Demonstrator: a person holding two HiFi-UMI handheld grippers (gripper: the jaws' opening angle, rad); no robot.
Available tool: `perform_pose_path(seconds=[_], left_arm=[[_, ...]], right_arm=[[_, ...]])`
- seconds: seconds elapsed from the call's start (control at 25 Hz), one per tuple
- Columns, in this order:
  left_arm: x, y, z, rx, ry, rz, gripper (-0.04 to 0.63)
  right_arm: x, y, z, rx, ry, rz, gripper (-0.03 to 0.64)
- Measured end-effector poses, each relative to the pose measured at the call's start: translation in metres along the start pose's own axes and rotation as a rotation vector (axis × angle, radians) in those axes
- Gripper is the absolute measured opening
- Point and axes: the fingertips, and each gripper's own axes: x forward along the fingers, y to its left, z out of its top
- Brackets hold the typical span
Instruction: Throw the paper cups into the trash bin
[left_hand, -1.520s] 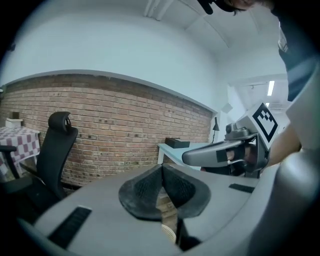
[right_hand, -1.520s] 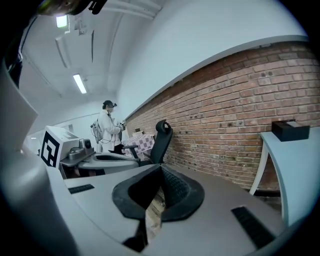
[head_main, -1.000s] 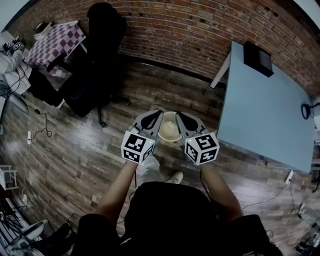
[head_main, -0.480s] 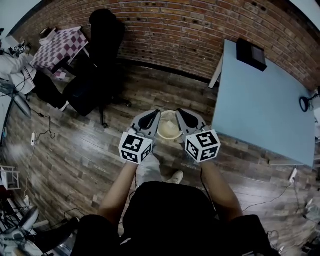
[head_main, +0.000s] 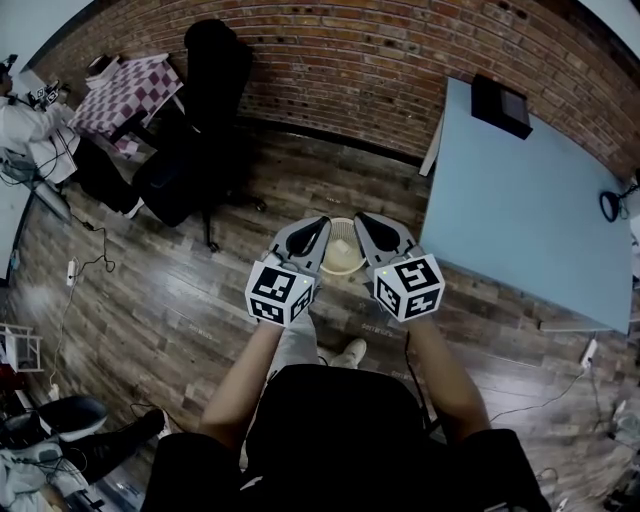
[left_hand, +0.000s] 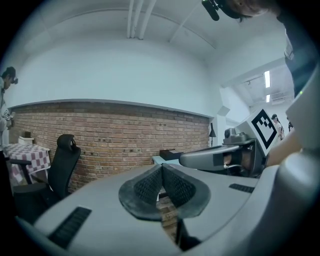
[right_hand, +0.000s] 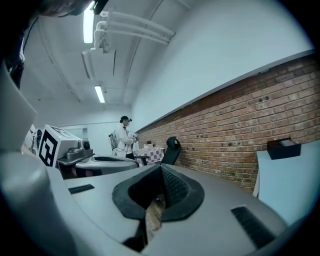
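A cream, ribbed trash bin (head_main: 341, 260) stands on the wooden floor straight ahead of the person. Both grippers hover above it, one on each side of its rim. My left gripper (head_main: 322, 222) is shut, its ribbed pads (left_hand: 150, 186) pressed together with nothing between them. My right gripper (head_main: 362, 220) is also shut and empty, its pads (right_hand: 172, 186) touching at the tip. Each gripper shows in the other's view, the right gripper (left_hand: 220, 157) and the left gripper (right_hand: 100, 162), pointing nearly level. No paper cup is visible in any view.
A light blue table (head_main: 520, 200) stands to the right with a black box (head_main: 503, 105) at its far edge. A black office chair (head_main: 200, 130) and a checkered table (head_main: 130, 85) are at the left by the brick wall. A person in white (right_hand: 122, 137) stands far off.
Both grippers have lifted a little and shifted slightly right along with the view. The bin stays between them and looks a bit smaller. Both stay shut.
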Motion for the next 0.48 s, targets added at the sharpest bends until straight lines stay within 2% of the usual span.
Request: perform_pose_path(seconds=[0.48], left_arm=[[-0.005,-0.012,0.009,-0.006,-0.001,0.012,0.009]], right_arm=[[-0.011,0.000,0.003,0.016,-0.013,0.008,0.003]])
